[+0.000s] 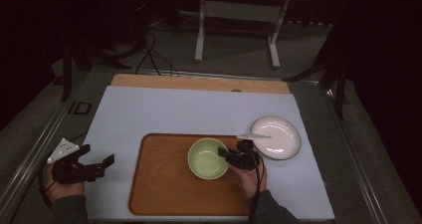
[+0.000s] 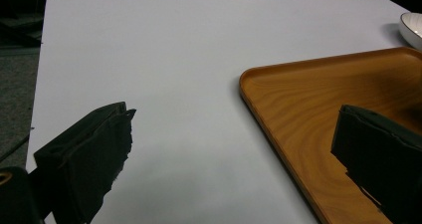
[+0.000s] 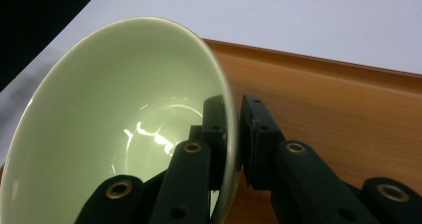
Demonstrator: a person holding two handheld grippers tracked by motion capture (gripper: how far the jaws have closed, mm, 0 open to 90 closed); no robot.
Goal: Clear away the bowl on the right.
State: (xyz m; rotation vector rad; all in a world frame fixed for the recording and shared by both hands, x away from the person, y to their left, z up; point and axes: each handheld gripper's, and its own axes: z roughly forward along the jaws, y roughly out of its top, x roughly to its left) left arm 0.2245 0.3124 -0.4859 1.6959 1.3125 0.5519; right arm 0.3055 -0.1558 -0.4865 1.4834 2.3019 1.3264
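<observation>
Nearest the high camera are the person's two hands at the bottom edge, each holding a tool. Going by size, the worktop [image 1: 149, 109] comes first, covered by a pale sheet. On it, toward six o'clock, lies a wooden tray [image 1: 159, 184]. Inside the tray, at its two o'clock corner, sits a green bowl [image 1: 208, 158]. A white plate [image 1: 278, 134] rests on the sheet just past the tray's right edge, at about three o'clock on the worktop, with something pale and thin lying across its near rim; I cannot tell what it is.

The right tool [image 1: 230, 156] pinches the bowl's rim at the bowl's three o'clock side, one jaw inside and one outside. The left tool [image 1: 102, 167] hovers at eight o'clock, jaws spread and holding nothing.

The bowl looks like glazed ceramic: stiff, fairly heavy, smooth and likely slippery, and it would chip if dropped. A rim pinch on one side is probably the only hold available, so it may tilt under its own weight.

The right gripper view shows the jaws straddling the thin rim and the glossy inner wall, which the high view blurs. The left gripper view shows the tray's raised lip and the bare sheet between its spread jaws.
</observation>
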